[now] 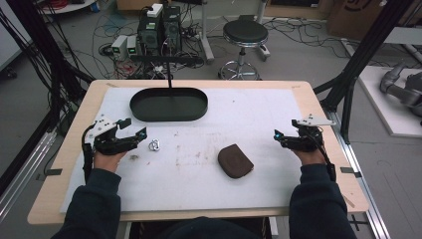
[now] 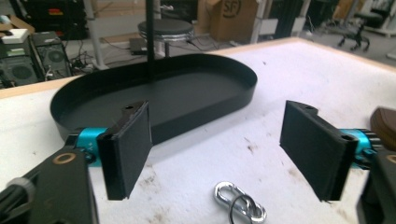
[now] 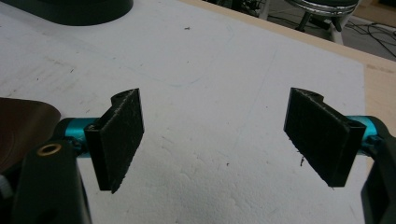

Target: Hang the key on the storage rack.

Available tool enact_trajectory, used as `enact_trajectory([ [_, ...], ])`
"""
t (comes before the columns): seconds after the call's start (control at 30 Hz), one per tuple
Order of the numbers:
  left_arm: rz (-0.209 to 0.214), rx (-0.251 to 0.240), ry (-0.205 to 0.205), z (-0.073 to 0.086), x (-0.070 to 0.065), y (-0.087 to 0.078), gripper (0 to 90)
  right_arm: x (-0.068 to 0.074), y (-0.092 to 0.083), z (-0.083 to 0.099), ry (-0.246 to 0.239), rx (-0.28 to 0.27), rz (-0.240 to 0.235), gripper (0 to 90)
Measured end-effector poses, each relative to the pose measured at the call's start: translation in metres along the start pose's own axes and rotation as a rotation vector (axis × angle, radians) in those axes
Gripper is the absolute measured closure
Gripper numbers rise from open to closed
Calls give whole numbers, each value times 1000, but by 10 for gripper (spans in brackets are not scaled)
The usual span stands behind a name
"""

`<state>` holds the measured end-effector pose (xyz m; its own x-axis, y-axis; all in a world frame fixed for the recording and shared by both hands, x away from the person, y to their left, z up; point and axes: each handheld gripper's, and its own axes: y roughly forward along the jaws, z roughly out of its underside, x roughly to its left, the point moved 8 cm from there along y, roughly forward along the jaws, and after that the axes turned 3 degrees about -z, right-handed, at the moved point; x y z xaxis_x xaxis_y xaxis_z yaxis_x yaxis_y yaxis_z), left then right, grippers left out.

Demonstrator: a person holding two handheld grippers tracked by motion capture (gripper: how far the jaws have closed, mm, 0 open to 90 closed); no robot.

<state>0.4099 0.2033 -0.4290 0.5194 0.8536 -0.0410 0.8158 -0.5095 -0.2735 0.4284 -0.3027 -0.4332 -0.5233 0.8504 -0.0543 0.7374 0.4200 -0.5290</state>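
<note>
White foam sheeting (image 1: 209, 174) covers the wooden table, with cables, computer towers and a round stool (image 1: 245, 33) on the floor behind it. At the sheet's left side the left gripper (image 1: 130, 130) is held low, its jaws spread wide with nothing between them; in the left gripper view the gap between its pads (image 2: 130, 147) frames bare sheet. Just beside its tips lies a small silver carabiner clip (image 1: 155, 145), flat on the foam and touching neither jaw; it shows at the bottom of the left gripper view (image 2: 239, 202), between and below the jaws. At the far right edge the right gripper (image 1: 284, 135) is likewise wide apart and holds nothing, its pads (image 3: 119, 140) over bare foam. Between the two hands, nearer the right one, lies a brown pouch (image 1: 235, 161), well apart from both grippers. Beyond the clip, towards the table's far edge, stands a black oval tray (image 1: 144, 112) with a thin upright post.
</note>
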Motion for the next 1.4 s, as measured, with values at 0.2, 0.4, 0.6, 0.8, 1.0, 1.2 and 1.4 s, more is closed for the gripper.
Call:
enact_trajectory([
  [0.2, 52, 67, 9, 12, -3, 5, 298, 6, 1, 0, -24, 7, -4, 204],
  [0.4, 100, 153, 16, 24, -8, 12, 342, 7, 3, -1, -27, 14, -7, 205],
  [0.6, 136, 268, 15, 41, -10, 16, 504, 8, 5, 0, -29, 24, -14, 205],
  [0.8, 174, 360, 30, 54, -18, 23, 570, 9, 4, 1, -32, 24, -15, 205],
  [1.0, 177, 386, 30, 58, -17, 26, 613, 9, 5, 1, -29, 28, -14, 206],
  [1.2, 185, 397, 38, 60, -17, 26, 670, 9, 5, 2, -32, 35, -14, 206],
  [1.4, 232, 393, 31, 59, -21, 22, 698, 9, 5, 2, -26, 32, -14, 206],
])
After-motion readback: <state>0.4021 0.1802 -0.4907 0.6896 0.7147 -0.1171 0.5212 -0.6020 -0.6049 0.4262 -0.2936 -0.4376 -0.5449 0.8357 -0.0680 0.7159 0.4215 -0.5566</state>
